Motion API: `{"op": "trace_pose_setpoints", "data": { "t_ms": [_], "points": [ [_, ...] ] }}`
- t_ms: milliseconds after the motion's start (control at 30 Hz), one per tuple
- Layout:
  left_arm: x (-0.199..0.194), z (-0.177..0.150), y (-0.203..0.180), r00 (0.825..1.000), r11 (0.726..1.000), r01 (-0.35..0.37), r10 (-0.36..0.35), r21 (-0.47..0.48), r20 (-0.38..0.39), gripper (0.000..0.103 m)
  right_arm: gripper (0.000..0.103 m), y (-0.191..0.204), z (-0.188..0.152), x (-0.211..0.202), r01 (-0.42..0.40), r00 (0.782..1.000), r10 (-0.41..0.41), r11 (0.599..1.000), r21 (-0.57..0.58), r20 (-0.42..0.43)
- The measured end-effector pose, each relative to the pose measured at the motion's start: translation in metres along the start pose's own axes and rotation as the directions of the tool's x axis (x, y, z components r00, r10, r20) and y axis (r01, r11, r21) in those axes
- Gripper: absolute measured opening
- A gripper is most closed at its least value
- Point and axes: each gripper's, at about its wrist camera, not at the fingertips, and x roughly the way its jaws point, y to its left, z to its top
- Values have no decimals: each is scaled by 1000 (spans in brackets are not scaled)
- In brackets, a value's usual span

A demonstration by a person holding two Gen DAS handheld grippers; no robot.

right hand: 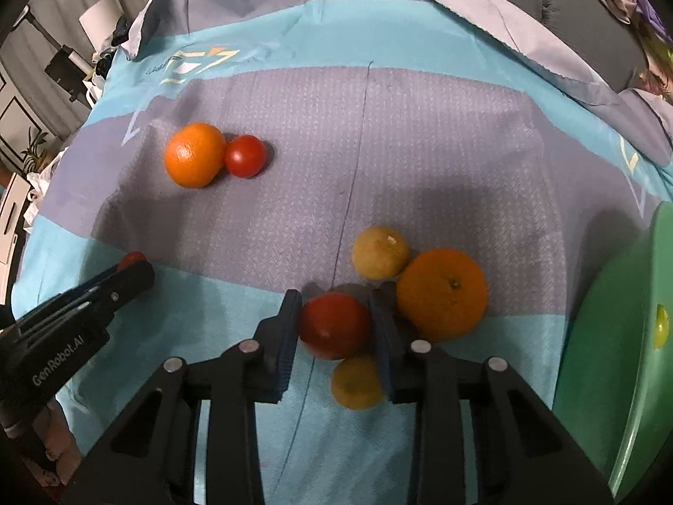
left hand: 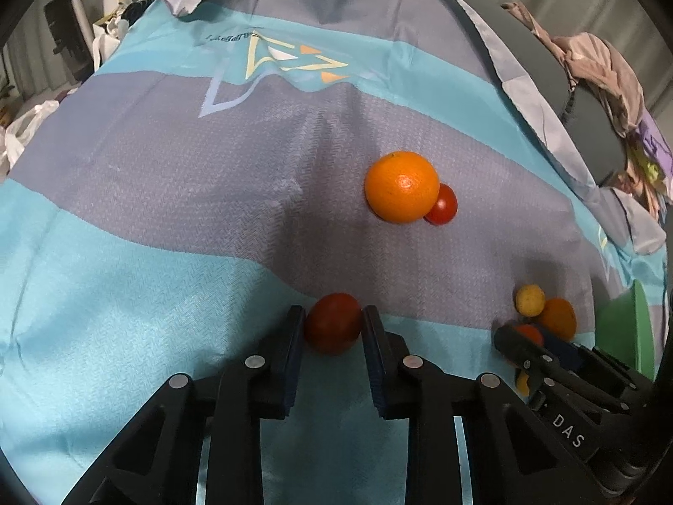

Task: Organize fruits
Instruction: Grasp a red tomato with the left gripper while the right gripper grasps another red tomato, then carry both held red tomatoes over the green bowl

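In the left wrist view my left gripper [left hand: 333, 323] is shut on a red tomato [left hand: 333, 322] on the blue and grey cloth. In the right wrist view my right gripper [right hand: 335, 324] is shut on another red tomato [right hand: 334, 325]. Beside it lie an orange [right hand: 441, 294], a yellow-green fruit [right hand: 380, 252] and a yellow fruit [right hand: 355, 383] under the right finger. Farther off, an orange [right hand: 194, 155] touches a small tomato [right hand: 245, 155]; the pair also shows in the left wrist view, orange [left hand: 401, 186] and tomato [left hand: 442, 206].
A green bowl [right hand: 610, 336] stands at the right edge, with a small yellow-green fruit [right hand: 661, 326] inside. The bowl's rim also shows in the left wrist view [left hand: 631, 328]. Piled clothes [left hand: 601, 67] lie behind the cloth at the back right.
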Motion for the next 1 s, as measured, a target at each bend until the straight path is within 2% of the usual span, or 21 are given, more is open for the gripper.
{"op": "trace_pose_setpoints", "data": {
  "t_ms": [233,567,1000],
  "points": [
    [-4,0,-1,999,999,38,-38,-4,-13,27,32,-4,-1,-5,-26,1000,26,999,25,16],
    [-27,-9,-17,998,996,63,-65,60,23,27,32,1,-6,-38,-93,992,90,995,28,84],
    [-52,-20,-32,992,986,98,-108,131,67,27,33,-14,-26,-72,-97,985,87,993,66,147]
  ]
}}
